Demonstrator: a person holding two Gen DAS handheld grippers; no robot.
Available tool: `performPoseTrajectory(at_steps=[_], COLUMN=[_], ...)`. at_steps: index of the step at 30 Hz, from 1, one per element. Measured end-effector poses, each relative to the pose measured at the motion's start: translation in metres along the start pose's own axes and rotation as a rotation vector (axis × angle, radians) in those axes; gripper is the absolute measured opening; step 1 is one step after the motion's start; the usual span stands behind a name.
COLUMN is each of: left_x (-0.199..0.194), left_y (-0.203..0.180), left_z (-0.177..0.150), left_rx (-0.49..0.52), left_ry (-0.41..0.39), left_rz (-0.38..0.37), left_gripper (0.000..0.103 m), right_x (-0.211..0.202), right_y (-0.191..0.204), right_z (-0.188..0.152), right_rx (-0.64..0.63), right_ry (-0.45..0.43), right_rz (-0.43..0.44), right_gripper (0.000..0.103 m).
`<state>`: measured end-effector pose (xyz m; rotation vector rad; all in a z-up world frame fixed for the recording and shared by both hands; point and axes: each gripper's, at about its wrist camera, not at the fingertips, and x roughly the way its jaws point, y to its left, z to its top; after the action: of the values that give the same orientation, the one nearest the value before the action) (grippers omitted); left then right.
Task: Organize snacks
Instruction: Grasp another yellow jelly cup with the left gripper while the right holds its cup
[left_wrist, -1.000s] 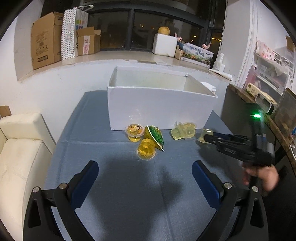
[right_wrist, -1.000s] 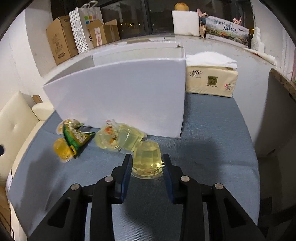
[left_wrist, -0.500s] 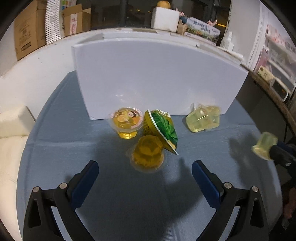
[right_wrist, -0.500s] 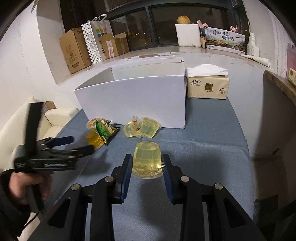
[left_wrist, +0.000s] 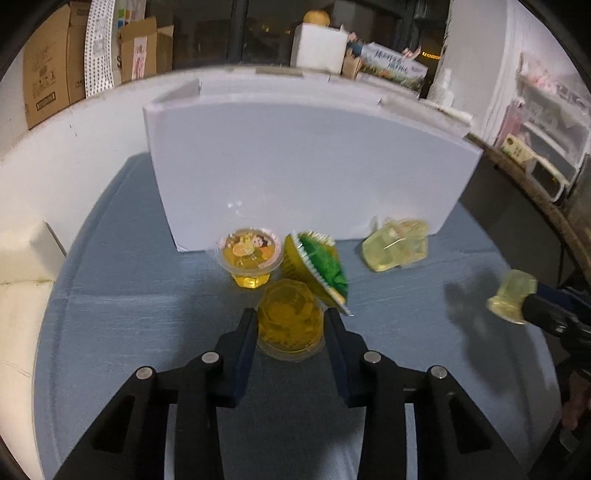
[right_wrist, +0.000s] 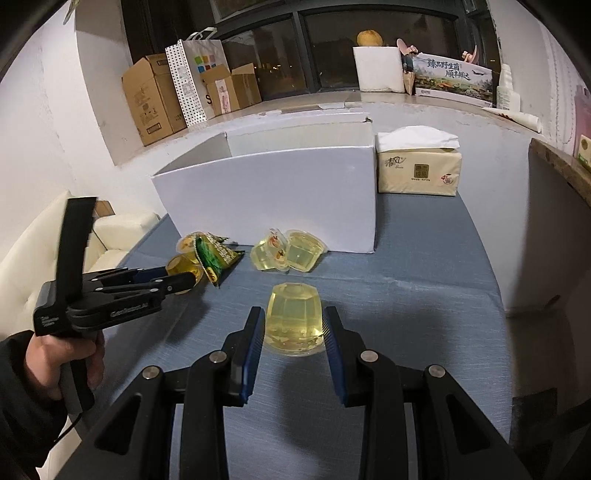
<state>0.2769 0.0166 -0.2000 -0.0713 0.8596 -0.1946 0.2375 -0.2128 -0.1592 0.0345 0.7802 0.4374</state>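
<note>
Box (left_wrist: 306, 173) interior hidden, right gripper (left_wrist: 517, 306) cut off, person's hand (left_wrist: 576, 402) dim

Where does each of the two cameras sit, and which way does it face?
Left wrist: on the left gripper, looking forward and down along its fingers, which have just closed on the orange jelly cup before the white box; the right gripper's tip shows at the right edge.
Right wrist: on the right gripper, facing the same box, clamping the pale jelly cup; the left hand shows.
Shared: box, blue tabletop, loose snacks.
</note>
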Motion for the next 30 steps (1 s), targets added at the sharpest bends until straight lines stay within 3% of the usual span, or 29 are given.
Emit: performPoseTrajectory(at_steps=[7,8,9,10,17,18,20,21,22,24,30], left_x=[-0.054,-0.058,-0.063,-0.066,-0.080,-0.080,-0.081,-0.082,-0.082,-0.082,-0.086], left_y=[-0.004,-0.005,-0.006,-0.007,-0.010,-0.010,-0.009,-0.009,-0.008,-0.007,-0.006], left_z=[0.000,0.001,0.002,0.004,0.003,0.002,0.000,-0.002,-0.002,-0.003,-0.006], left_rx=[0.011,0.016,0.021,0.029,0.038,0.035,0.034,0.032,0.030,0.027,0.031], left_ry=[-0.100,-0.107,-0.116,-0.123,-0.128,-0.126,-0.125,-0.125,-0.124,-0.123,-0.126], left_rz=[-0.040,-0.040,-0.040,-0.039,-0.053,-0.049,-0.050,-0.049,-0.050,-0.053,-0.054], left_gripper=[0.040,0.040,0.040,0.040,0.040,0.040,0.040,0.040,0.040,0.040,0.040], right_x=[-0.008,-0.008,-0.008,-0.008,0.003,0.004,0.005,0.005,0.003,0.008,0.052], right_y=[0.013,0.014,0.015,0.016,0.014,0.015,0.016,0.017,0.018,0.021,0.029], right_z=[0.005,0.006,0.008,0.009,-0.001,-0.001,0.000,0.001,0.002,0.004,0.009], right_rx=[-0.026,-0.031,-0.033,-0.034,-0.033,-0.032,-0.033,-0.028,-0.021,-0.024,-0.051], right_ry=[-0.029,-0.031,-0.028,-0.026,0.007,0.010,0.010,-0.004,-0.030,-0.049,0.042], right_rz=[0.014,0.015,0.014,0.013,-0.006,-0.006,-0.008,-0.001,0.012,0.009,0.002], right_gripper=[0.033,0.027,0.008,0.004,0.004,0.011,0.043,0.075,0.089,0.089,0.089])
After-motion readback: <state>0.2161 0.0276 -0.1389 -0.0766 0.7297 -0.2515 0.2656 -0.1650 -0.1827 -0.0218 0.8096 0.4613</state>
